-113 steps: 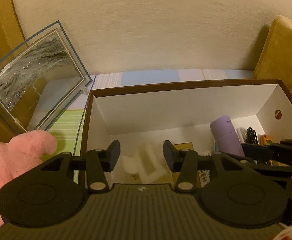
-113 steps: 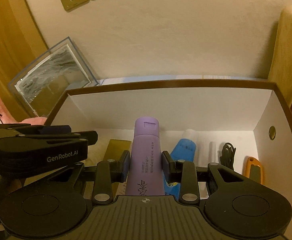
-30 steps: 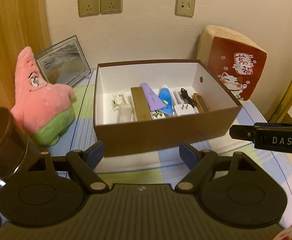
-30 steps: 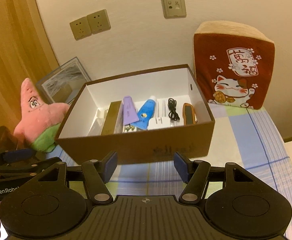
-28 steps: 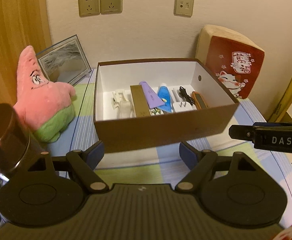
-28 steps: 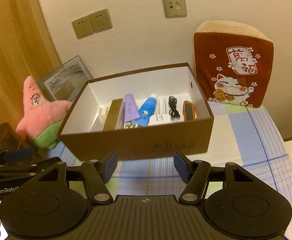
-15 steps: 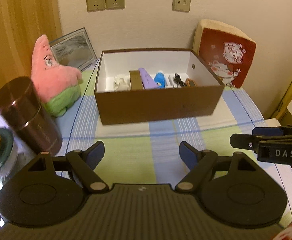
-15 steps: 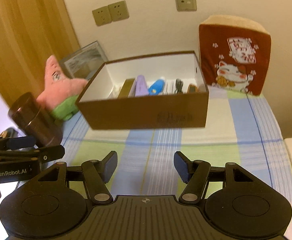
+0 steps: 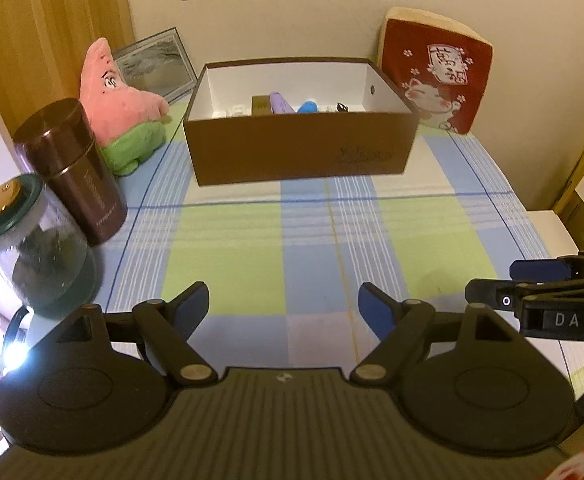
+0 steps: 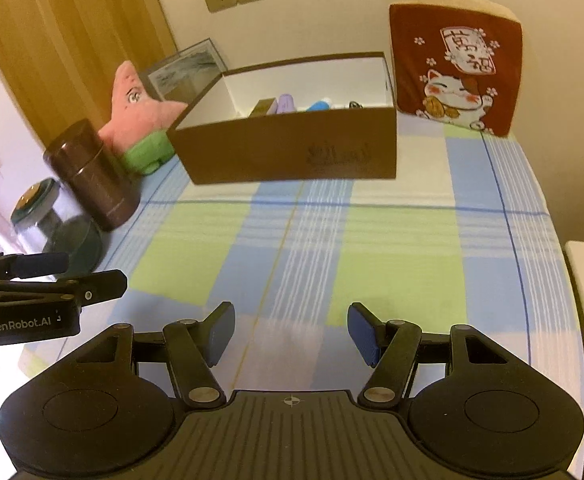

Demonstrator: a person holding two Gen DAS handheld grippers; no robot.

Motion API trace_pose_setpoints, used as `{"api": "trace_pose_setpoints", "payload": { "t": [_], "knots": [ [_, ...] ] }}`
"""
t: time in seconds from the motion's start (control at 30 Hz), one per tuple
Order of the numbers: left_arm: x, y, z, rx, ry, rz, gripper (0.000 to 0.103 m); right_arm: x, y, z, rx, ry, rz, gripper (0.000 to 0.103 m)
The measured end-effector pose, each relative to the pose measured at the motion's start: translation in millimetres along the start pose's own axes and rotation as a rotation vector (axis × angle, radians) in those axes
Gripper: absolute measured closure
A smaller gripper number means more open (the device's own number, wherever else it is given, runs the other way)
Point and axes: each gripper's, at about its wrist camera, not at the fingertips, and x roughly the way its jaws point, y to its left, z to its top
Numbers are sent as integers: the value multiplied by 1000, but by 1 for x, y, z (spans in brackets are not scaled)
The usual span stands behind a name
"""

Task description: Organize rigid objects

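Both tools, left tool and right tool, have drawn back from the box, now upper centre; jaws gape empty, angled down.

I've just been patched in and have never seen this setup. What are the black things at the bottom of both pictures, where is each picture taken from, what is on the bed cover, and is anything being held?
There is no robot arm: a person carries a hand-held two-finger gripper in each hand, with a fisheye camera on each looking forward along its fingers. One picture is the left gripper camera's view, with the right gripper entering at its right edge; the other is the right gripper's own view.

Both grippers are open and hold nothing, with only the checked cloth beneath them.

On the cloth stands an open brown box holding small items, including a purple tube and a blue one. To its left are a pink star plush, a dark canister and a glass jar. A red cat cushion leans against the wall at the right.
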Motion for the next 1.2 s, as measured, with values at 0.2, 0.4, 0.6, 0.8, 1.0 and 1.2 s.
{"api": "trace_pose_setpoints", "payload": {
  "t": [0.2, 0.4, 0.6, 0.8, 1.0, 1.2],
  "knots": [
    [-12, -15, -19, 7, 19, 5, 24, -16, -6, -20, 5, 21, 5, 43],
    [-23, -26, -33, 6, 25, 6, 24, -27, -8, -33, 4, 28, 12, 43],
    [-28, -31, -47, -7, 41, 14, 24, -32, -8, -42, -4, 43, 18, 43],
    [-30, -35, -56, -12, 52, 12, 24, -32, -7, -49, -12, 59, 22, 43],
    [-30, -37, -58, -16, 56, 15, 24, -31, -6, -52, -15, 71, 23, 43],
    [-30, -38, -56, -8, 55, 14, 24, -29, -6, -52, -10, 78, 23, 43]
  ]
}}
